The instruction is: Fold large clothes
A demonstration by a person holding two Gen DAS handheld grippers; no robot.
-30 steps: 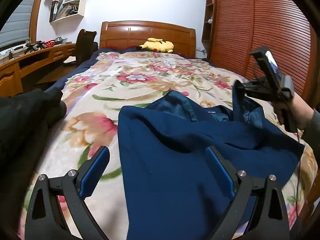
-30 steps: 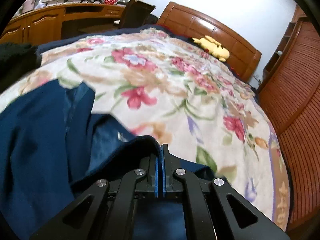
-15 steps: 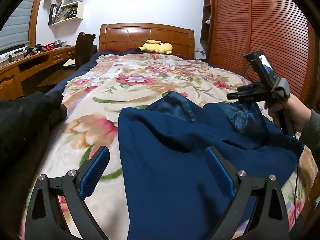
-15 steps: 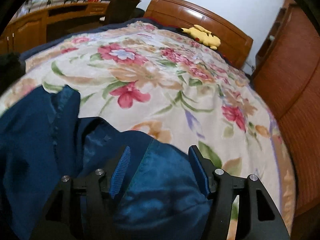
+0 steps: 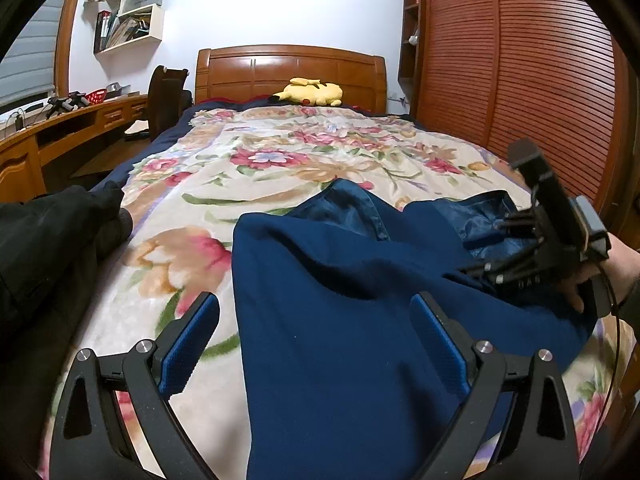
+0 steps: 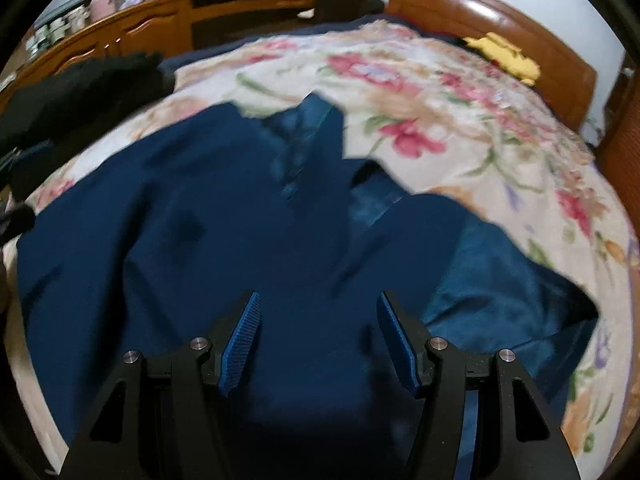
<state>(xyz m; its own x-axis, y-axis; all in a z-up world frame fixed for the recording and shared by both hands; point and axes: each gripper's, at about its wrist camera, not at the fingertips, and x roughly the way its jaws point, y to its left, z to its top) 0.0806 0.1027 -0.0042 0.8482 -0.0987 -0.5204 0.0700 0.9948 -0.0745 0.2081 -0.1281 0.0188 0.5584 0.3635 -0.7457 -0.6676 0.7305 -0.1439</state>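
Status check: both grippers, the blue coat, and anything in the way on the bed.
Left gripper open, empty. Right gripper open above the blue coat. Coat rumpled on the floral bedspread, unfolded. Black garment beside it, apart.

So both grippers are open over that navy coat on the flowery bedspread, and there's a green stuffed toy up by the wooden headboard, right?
Nearly. The stuffed toy is yellow, not green; the left wrist view shows it clearly against the wooden headboard. The rest holds: the left gripper and right gripper are both open over the navy coat on the flowery bedspread.
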